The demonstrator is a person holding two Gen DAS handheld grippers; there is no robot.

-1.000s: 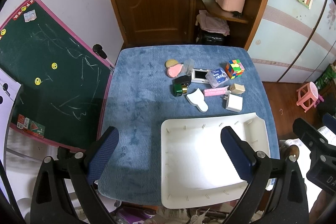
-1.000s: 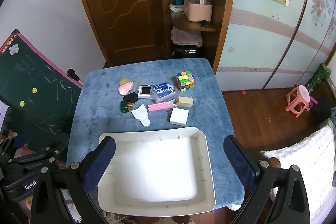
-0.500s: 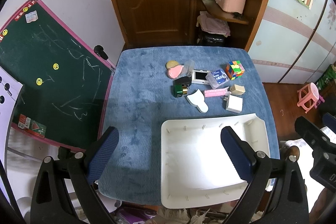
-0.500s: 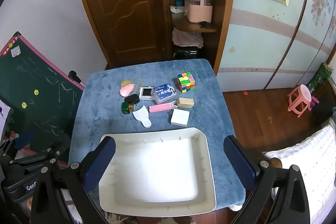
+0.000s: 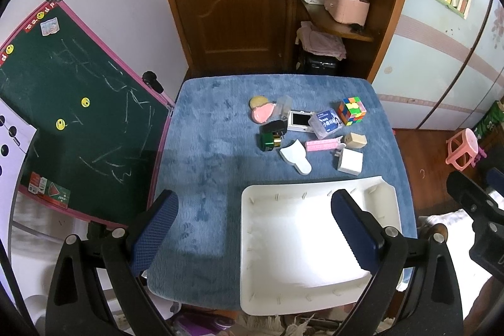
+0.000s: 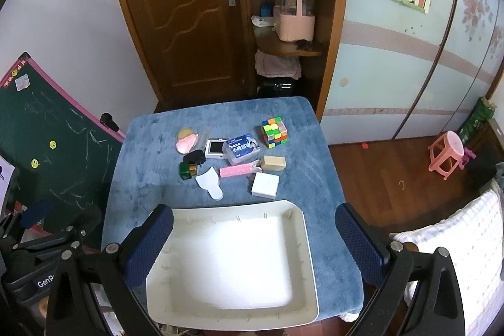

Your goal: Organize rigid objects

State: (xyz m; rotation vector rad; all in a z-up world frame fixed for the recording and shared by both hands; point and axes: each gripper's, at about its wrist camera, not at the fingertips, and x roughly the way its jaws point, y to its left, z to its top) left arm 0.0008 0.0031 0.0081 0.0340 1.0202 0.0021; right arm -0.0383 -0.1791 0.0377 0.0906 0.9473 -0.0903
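Note:
An empty white tray (image 6: 302, 241) (image 5: 249, 241) lies at the near edge of the blue-covered table (image 6: 151, 178) (image 5: 204, 147). Behind it sits a cluster of small items: a colour cube (image 6: 274, 132) (image 5: 352, 110), a blue-labelled clear box (image 6: 241, 148) (image 5: 326, 122), a white square block (image 6: 265, 185) (image 5: 350, 161), a tan block (image 6: 273, 163), a pink bar (image 6: 236, 171) (image 5: 321, 145), a white scoop-shaped piece (image 6: 209, 186) (image 5: 296, 159) and a green-gold object (image 6: 188, 169) (image 5: 270, 141). My right gripper (image 6: 252, 244) hangs open above the tray. My left gripper (image 5: 252, 232) is open over the tray's left edge, holding nothing.
A green chalkboard (image 5: 63, 122) leans at the table's left side. A wooden door (image 6: 182, 14) and corner shelves with a pink basket (image 6: 296, 21) stand behind. A pink stool (image 6: 447, 153) is on the floor to the right, a checked cloth (image 6: 456, 257) nearer.
Both views have drifted slightly; the table and tray sit a little differently in frame. No object moved and both grippers stayed open.

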